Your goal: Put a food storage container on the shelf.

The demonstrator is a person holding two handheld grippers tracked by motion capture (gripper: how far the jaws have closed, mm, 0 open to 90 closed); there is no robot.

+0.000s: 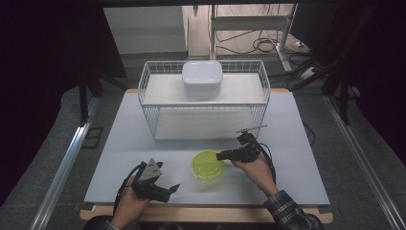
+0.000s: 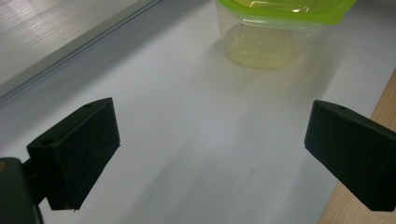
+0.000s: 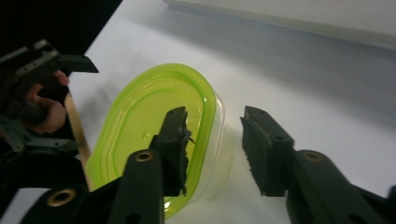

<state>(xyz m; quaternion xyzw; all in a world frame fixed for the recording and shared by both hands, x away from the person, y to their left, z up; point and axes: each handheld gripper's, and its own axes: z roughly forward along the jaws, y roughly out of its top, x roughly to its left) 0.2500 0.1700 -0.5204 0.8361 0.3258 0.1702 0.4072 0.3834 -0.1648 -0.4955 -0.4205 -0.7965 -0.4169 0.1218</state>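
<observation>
Green-lidded container (image 1: 208,164) sits on the counter (image 1: 297,143), touching my right gripper (image 1: 222,155). Left gripper view: my left fingers (image 2: 77,151) gape wide, empty, well short. Right gripper view: fingers (image 3: 175,144) half-open, straddling its near rim, unclamped.

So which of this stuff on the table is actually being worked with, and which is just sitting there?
In use:
- green-lidded container, its rim between the jaws of the right gripper
- left gripper, open, waiting near the table's front edge

Just there:
- white wire basket
- white box on the basket's upper shelf
- cables on the floor behind
</observation>
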